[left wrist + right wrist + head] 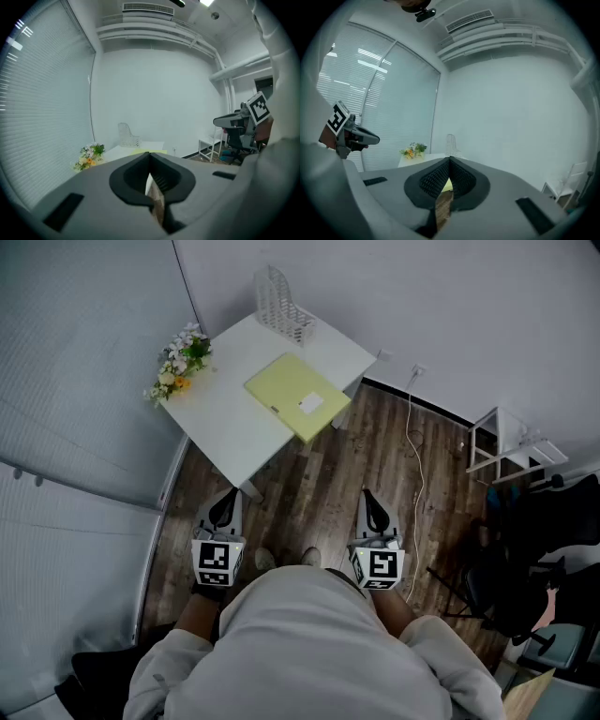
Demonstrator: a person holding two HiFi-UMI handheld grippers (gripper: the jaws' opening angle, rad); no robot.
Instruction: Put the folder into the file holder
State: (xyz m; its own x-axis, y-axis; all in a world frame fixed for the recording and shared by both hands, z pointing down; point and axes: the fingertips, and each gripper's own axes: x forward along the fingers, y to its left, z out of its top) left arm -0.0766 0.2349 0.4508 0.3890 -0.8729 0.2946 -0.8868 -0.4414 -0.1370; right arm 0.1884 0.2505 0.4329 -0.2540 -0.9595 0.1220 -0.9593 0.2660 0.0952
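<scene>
Folder, yellow with a white label, lies flat on the white worktop, one corner reaching the near right edge. Holder, white mesh, stands upright at the far corner of the worktop, apart from the folder. Flowers sit at the left corner.

Left tongs: tips closed together, nothing between them. They are held close to the person's body over the wooden floor, well apart from the worktop and pointing toward it.

Right tongs: tips likewise closed together, nothing clamped. They are held level with the left tongs, over the floor to the right of the worktop's near corner.

Cable, white, runs down from the wall and across the floor at right. Rack, white, stands by the wall further right, with a black chair near it.
</scene>
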